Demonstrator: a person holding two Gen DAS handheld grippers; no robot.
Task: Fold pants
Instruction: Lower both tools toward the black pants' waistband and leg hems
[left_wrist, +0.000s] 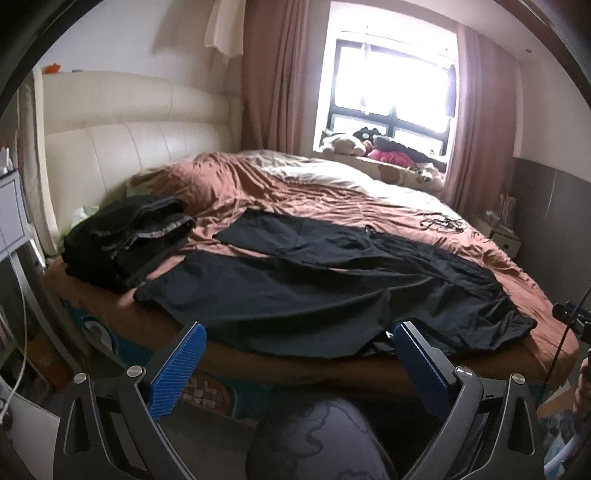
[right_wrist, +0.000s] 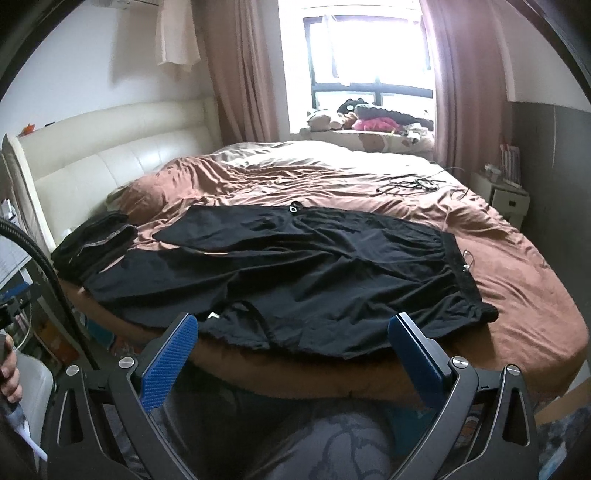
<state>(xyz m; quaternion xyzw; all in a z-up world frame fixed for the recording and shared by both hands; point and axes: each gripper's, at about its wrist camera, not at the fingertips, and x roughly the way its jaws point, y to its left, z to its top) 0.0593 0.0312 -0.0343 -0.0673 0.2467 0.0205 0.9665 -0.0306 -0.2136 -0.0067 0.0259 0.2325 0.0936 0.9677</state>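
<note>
brown bed (right_wrist: 517, 295), black pants (right_wrist: 295, 266) flat along near edge; left gripper (left_wrist: 295, 332), right gripper (right_wrist: 291, 325) released, short of it

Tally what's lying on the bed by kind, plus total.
Spread-out black pants: 1
Pile of folded dark clothes: 1 pile; the number of pieces in it cannot be told
Tangle of black cable: 1
Total: 3, all on the brown bedsheet

Left gripper (left_wrist: 297, 339) and right gripper (right_wrist: 293, 332) spread wide.
</note>
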